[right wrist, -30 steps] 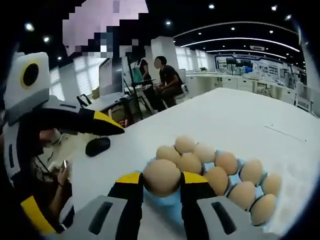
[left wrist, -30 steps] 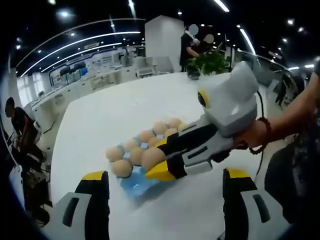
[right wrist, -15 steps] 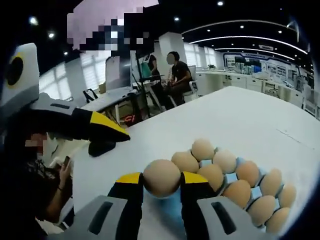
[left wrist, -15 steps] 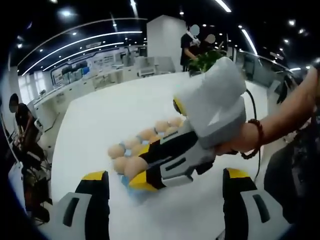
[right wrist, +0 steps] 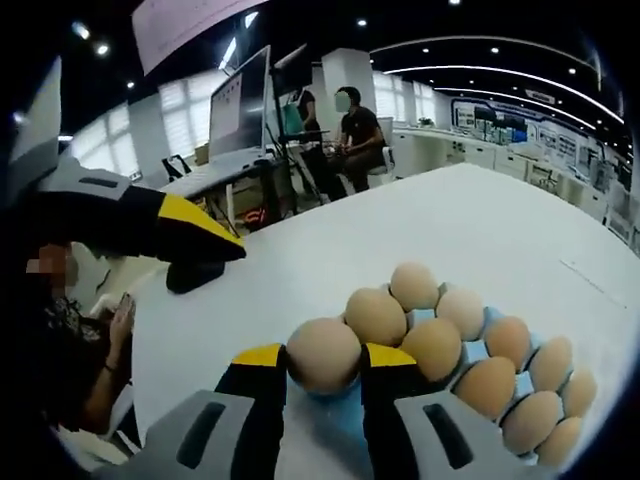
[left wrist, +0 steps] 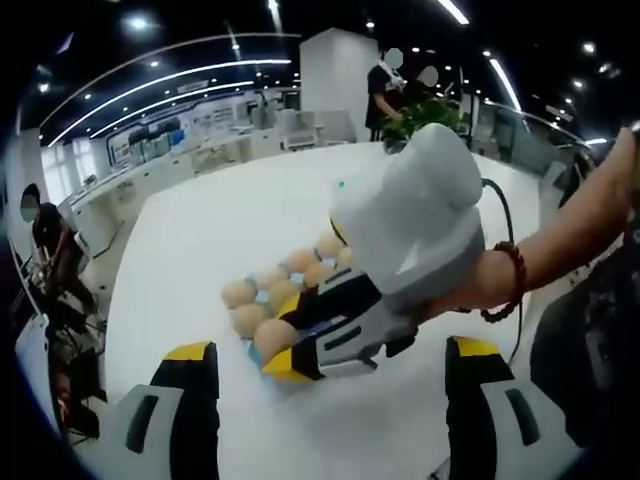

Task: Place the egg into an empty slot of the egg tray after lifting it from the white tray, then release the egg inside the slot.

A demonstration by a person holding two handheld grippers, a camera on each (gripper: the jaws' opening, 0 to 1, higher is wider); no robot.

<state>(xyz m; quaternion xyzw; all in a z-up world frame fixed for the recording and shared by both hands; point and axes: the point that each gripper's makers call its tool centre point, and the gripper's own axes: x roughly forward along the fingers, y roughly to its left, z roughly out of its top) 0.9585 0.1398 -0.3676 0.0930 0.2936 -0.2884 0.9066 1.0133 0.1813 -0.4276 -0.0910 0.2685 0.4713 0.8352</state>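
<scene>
In the right gripper view, the egg (right wrist: 323,353) is seen clamped between the two yellow-tipped jaws of the right claw (right wrist: 323,362), pressed on both sides at its widest part, with its upper half rising above the jaw tips. The egg is held just over the near end of the blue egg tray (right wrist: 345,425), whose blue surface is seen directly below and behind it. Just beside the held egg, further along the tray, the other eggs (right wrist: 470,345) are seated in two rows running away to the right.

In the left gripper view, the right claw (left wrist: 282,352) is seen from the side, reaching in from the right and pointing down and to the left, with the egg (left wrist: 272,337) pinched at its tips over the near end of the egg tray (left wrist: 250,350). It is gripped by a hand (left wrist: 470,285) whose wrist bears a beaded bracelet (left wrist: 508,285), the forearm stretching off to the right edge.

The left claw (left wrist: 330,385) is held wide open, with nothing between its jaws, well apart from the tray and above the white counter (left wrist: 220,220). In the right gripper view the left claw (right wrist: 195,228) juts in from the left, its tip over the counter (right wrist: 470,225) edge. A dark object (right wrist: 195,275) lies on the counter just below that tip; what it is cannot be told.
</scene>
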